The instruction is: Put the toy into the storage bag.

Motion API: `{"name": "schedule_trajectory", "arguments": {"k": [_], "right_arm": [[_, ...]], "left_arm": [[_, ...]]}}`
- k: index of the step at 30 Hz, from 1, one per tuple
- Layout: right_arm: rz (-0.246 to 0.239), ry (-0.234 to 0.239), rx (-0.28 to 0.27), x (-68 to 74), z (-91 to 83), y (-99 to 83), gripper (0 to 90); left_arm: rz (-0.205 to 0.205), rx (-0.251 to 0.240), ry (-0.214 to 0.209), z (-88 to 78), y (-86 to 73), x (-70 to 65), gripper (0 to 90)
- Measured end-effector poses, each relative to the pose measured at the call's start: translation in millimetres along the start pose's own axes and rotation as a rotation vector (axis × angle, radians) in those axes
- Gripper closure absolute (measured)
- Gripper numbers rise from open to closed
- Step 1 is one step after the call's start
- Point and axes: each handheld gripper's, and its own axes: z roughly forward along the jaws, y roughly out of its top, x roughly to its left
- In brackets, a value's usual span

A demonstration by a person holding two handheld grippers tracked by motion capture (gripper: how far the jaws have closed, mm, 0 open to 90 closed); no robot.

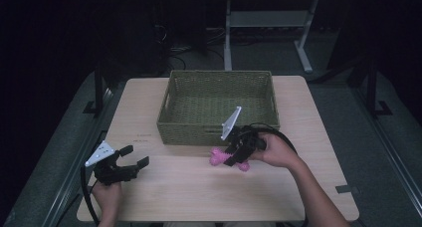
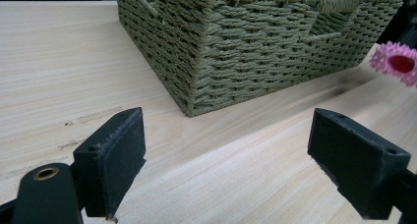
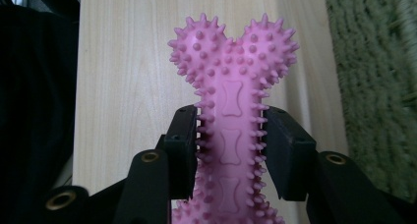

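A pink spiky bone-shaped toy (image 1: 225,159) lies just in front of the green woven basket (image 1: 215,132), near the middle of the wooden table. My right gripper (image 1: 235,156) is shut on its shaft; in the right gripper view both black pads press the sides of the pink toy (image 3: 231,121), whose knobbed end points away from me. My left gripper (image 1: 133,156) rests at the table's front left, jaws wide open with only bare wood between them. In the left gripper view, the basket (image 2: 255,42) stands ahead and one end of the toy (image 2: 397,63) shows at far right.
The wooden table (image 1: 164,187) has bare room in front of the basket and to its left. The basket's inside looks empty. A desk frame (image 1: 268,23) and cables stand on the dark floor beyond the table.
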Motion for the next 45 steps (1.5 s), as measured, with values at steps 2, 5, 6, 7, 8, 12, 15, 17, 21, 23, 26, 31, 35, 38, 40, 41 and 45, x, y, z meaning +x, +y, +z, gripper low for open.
{"name": "schedule_trajectory", "arguments": {"k": [2, 5, 6, 7, 8, 12, 15, 17, 21, 23, 26, 31, 35, 38, 40, 41, 45], "right_arm": [[0.001, 0.009, -0.011, -5.2, -7.9, 2.2, 57.9], [0.007, 0.016, -0.025, -9.1, -14.9, 3.5, 57.9], [0.007, 0.016, -0.025, -9.1, -14.9, 3.5, 57.9], [0.007, 0.013, -0.024, -10.9, -18.5, 4.2, 57.9], [0.007, 0.013, -0.024, -10.9, -18.5, 4.2, 57.9], [0.015, 0.018, -0.021, -17.1, -25.6, 7.5, 57.9], [0.021, 0.018, -0.016, -19.4, -27.3, 8.9, 57.9], [0.019, 0.026, -0.023, -23.0, -31.2, 11.1, 57.9], [0.015, 0.017, -0.017, -26.4, -36.3, 15.6, 57.9], [0.016, 0.022, -0.022, -27.3, -38.6, 17.2, 57.9], [0.015, 0.018, -0.023, -28.4, -41.8, 19.3, 57.9], [0.017, 0.005, -0.031, -38.1, -53.8, 25.9, 57.9], [0.016, -0.005, -0.03, -43.9, -61.3, 30.5, 57.9], [0.022, -0.013, -0.028, -48.2, -67.5, 34.9, 57.9], [0.023, -0.025, -0.02, -51.6, -71.6, 38.6, 57.9], [0.024, -0.033, -0.015, -55.5, -76.9, 42.7, 57.9], [0.031, -0.04, -0.023, -63.8, -86.5, 49.1, 57.9]], "left_arm": [[-0.001, -0.001, 0.001, -0.3, 0.1, 0.2, 13.9], [0.001, 0.0, 0.0, -0.2, 0.0, -0.2, 13.9], [0.001, 0.0, 0.0, -0.2, 0.0, -0.2, 13.9], [0.001, 0.001, -0.001, -0.3, -0.1, 0.1, 13.9], [0.001, 0.001, -0.001, -0.3, -0.1, 0.1, 13.9], [0.003, -0.001, -0.002, 0.1, 0.1, -0.1, 13.9], [0.003, 0.0, -0.001, 0.2, 0.1, -0.3, 13.9], [0.001, 0.0, -0.001, 0.3, 0.0, -0.2, 13.9], [0.001, -0.002, -0.001, -0.1, 0.2, -0.1, 13.9], [0.002, -0.002, -0.001, -0.1, 0.2, -0.4, 13.9], [0.001, -0.003, -0.003, -0.3, 0.1, -0.3, 13.9], [0.005, -0.004, -0.003, -0.1, 0.3, -0.4, 13.9], [0.001, -0.004, -0.003, -0.1, 0.1, -0.3, 13.9], [-0.001, -0.003, 0.001, -0.1, 0.2, 0.2, 13.9], [-0.001, -0.005, -0.001, -0.2, 0.2, -0.1, 13.9], [0.003, -0.005, -0.002, -0.2, 0.3, -0.2, 13.9], [-0.003, -0.006, -0.003, -0.2, 0.1, 0.0, 13.9]]}}
